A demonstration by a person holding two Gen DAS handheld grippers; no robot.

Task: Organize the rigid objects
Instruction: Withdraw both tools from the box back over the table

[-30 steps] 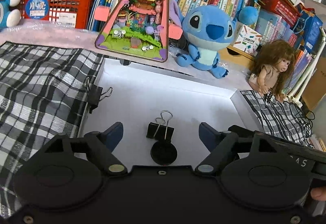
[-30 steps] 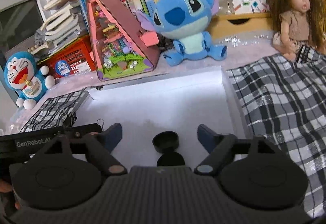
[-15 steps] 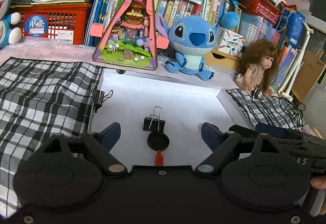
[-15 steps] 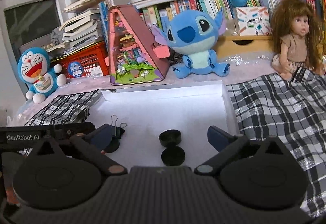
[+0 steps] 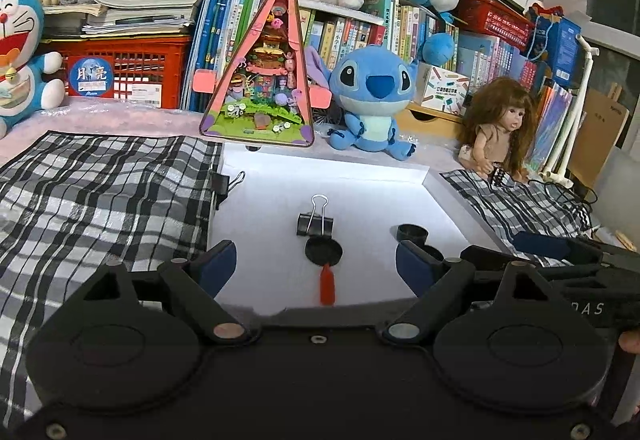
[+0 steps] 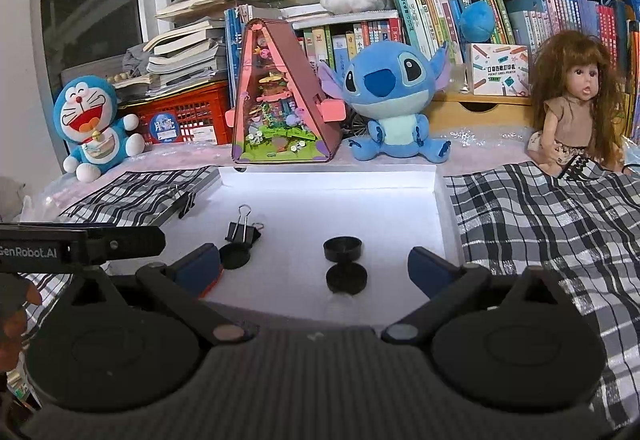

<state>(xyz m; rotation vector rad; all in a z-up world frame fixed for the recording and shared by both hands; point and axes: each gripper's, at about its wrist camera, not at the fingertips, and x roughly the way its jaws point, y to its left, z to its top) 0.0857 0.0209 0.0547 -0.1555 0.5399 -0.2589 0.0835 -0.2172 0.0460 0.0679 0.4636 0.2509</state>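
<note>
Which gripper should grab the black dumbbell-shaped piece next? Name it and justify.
Right. The dumbbell-shaped piece lies centred between the right gripper's open, empty jaws; the left gripper instead frames the binder clip.

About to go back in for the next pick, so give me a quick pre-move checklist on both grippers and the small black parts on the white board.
1. Left gripper empty and open: ok, nothing between its fingers.
2. Right gripper empty and open: ok; its jaws have just been opening, and the two black caps lie ahead of it, unpinched.
3. Binder clip reachable: ok, it lies loose on the white board, handles pointing away.
4. Black disc with red handle clear of the clip: cannot tell, they look touching.
5. Second binder clip free: not ok, it grips the board's left edge.
6. Grippers clear of each other: ok, side by side, apart.
</note>
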